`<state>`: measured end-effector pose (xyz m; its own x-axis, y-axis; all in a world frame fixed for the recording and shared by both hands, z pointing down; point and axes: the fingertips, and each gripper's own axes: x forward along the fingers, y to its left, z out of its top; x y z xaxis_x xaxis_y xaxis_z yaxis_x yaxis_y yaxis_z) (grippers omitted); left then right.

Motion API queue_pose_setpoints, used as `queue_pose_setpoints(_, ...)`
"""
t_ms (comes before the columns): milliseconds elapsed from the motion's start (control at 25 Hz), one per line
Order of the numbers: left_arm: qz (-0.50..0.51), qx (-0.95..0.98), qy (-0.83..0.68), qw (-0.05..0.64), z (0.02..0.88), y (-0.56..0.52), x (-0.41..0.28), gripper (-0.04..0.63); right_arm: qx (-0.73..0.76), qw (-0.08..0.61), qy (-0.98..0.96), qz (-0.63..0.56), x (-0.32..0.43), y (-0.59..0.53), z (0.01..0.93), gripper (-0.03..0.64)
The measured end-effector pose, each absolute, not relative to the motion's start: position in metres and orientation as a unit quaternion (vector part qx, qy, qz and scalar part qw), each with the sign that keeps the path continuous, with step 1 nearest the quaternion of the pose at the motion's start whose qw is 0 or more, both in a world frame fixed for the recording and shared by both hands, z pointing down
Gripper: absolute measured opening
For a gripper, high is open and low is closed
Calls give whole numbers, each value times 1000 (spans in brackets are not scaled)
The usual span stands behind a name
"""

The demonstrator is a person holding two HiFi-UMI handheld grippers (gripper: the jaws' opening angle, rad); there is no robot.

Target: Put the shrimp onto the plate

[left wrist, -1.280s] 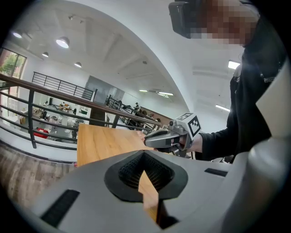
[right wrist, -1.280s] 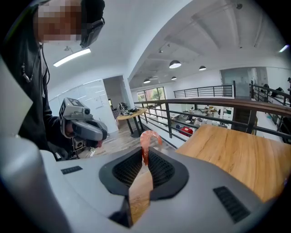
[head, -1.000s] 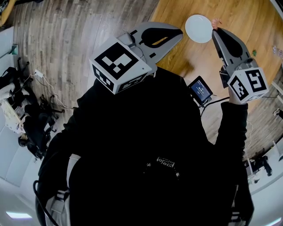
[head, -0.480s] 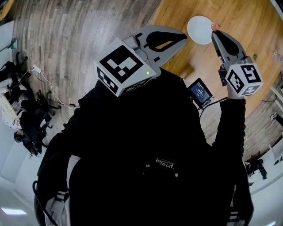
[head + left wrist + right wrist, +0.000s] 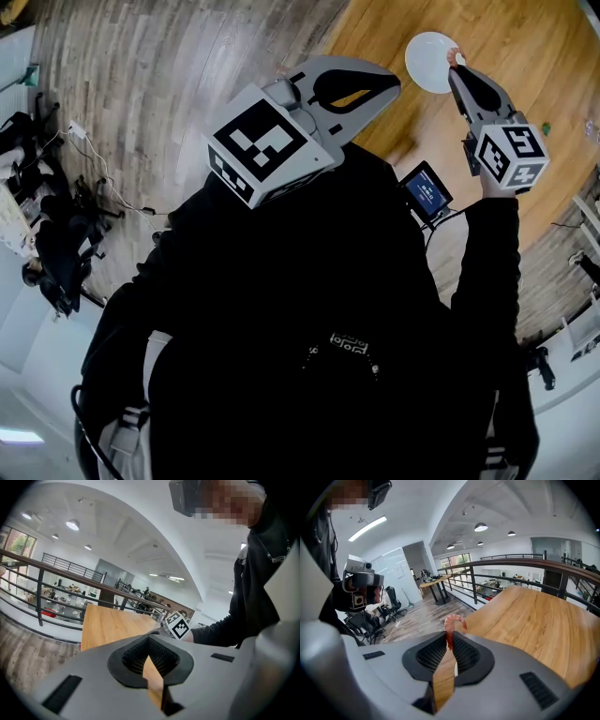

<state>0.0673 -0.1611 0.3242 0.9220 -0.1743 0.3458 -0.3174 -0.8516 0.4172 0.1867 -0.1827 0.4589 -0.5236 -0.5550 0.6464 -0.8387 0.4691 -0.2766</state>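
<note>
Pinching the shrimp by one end in the right tongs, jaws narrowed onto it. Showing only in the head view: a round white plate lying on the wooden surface, with the shrimp sitting at the rim nearest those tongs, touching or hovering not being clear. Showing only in the right gripper view: the shrimp curling pink-orange and glossy beyond the tips. Holding the left tongs closed, gripping nothing, well apart from the plate.

plate on table | shrimp at plate's right edge | left hand-held gripper left of plate
</note>
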Motion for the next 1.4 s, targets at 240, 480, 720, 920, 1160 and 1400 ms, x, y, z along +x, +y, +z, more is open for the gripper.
queue_pose_setpoints(240,148,949,-140,241,321,-157,61,-2,421,257,-814,307,190,-179,481,54)
queue_pose_setpoints(480,146,946,-151,246,320,-151,60,-2,422,270,-803,323,198,-175,510,54)
queue_pose_setpoints(720,147,943,-160,251,324,-153,58,-2,420,295,-790,336,208,-173,544,54)
queue_pose_setpoints(920,149,941,-162,255,329,-147,56,-2,419,307,-780,348,213,-164,569,54)
queue_pose_setpoints(1160,150,939,-167,261,328,-147,51,-2,413,336,-768,356,215,-160,595,54)
queue_pose_setpoints(1400,153,936,-175,263,330,-150,46,-2,409,350,-762,361,213,-156,613,54)
